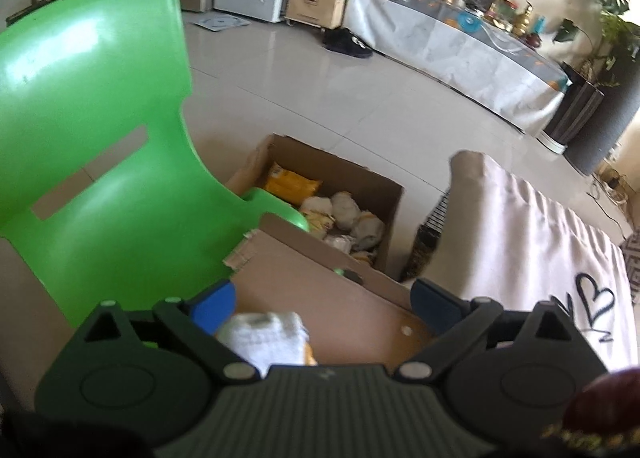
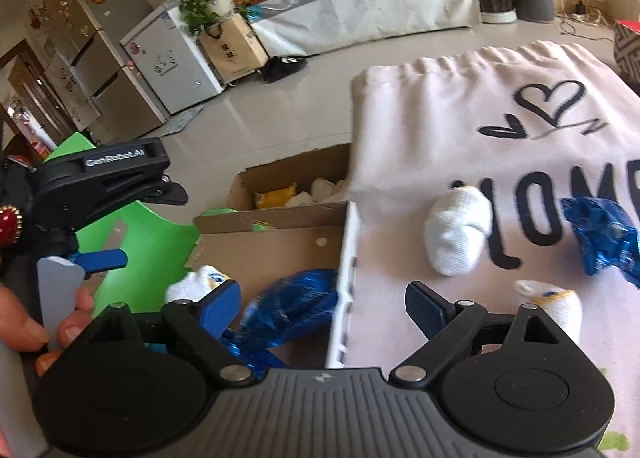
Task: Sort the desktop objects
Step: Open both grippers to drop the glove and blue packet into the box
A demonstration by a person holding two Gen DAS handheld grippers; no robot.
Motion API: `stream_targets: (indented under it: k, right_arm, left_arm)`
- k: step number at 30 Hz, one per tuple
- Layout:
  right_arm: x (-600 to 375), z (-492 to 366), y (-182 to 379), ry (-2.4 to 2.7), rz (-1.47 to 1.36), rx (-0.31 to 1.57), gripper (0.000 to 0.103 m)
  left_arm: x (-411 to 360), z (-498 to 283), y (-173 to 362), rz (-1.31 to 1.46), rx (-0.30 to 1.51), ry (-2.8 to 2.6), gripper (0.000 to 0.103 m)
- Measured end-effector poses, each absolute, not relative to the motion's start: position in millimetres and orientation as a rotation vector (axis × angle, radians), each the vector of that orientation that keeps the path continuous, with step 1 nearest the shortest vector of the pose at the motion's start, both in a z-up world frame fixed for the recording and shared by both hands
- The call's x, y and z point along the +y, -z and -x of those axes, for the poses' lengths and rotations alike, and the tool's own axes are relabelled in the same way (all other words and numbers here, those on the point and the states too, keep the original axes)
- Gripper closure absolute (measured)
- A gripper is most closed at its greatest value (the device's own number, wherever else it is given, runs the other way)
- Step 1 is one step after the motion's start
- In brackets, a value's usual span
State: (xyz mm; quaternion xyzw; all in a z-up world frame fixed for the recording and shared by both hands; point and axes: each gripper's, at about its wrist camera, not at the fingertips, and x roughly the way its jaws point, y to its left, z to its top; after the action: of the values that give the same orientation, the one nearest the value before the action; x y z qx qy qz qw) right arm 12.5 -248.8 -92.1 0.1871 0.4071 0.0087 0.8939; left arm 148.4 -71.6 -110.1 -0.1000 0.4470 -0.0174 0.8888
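My left gripper (image 1: pixel 322 304) is open above a near cardboard box (image 1: pixel 320 290); a white rolled sock (image 1: pixel 266 336) lies in the box just below its left finger. My right gripper (image 2: pixel 322 302) is open over the same box (image 2: pixel 280 246), above a blue foil packet (image 2: pixel 288 308) and a white sock (image 2: pixel 196 284) inside it. On the cloth-covered table (image 2: pixel 460 106) lie a white rolled sock (image 2: pixel 458 230), a blue packet (image 2: pixel 600 234) and another sock (image 2: pixel 554 308). The left gripper also shows in the right wrist view (image 2: pixel 120 218).
A green plastic chair (image 1: pixel 92 146) stands left of the boxes. A second cardboard box (image 1: pixel 332 198) on the floor holds yellow packets and pale bundles. A white basket edge (image 2: pixel 346 278) runs along the table's side. A long covered table (image 1: pixel 452 38) stands far back.
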Motion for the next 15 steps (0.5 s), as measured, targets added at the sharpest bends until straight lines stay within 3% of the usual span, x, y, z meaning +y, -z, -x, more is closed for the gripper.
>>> stream_targets:
  k: [15]
  right_arm:
    - [-306, 11, 83, 0.083, -0.389, 0.885, 0.013]
  left_arm:
    - [-123, -119, 108, 0.158, 0.961, 0.173, 0.001]
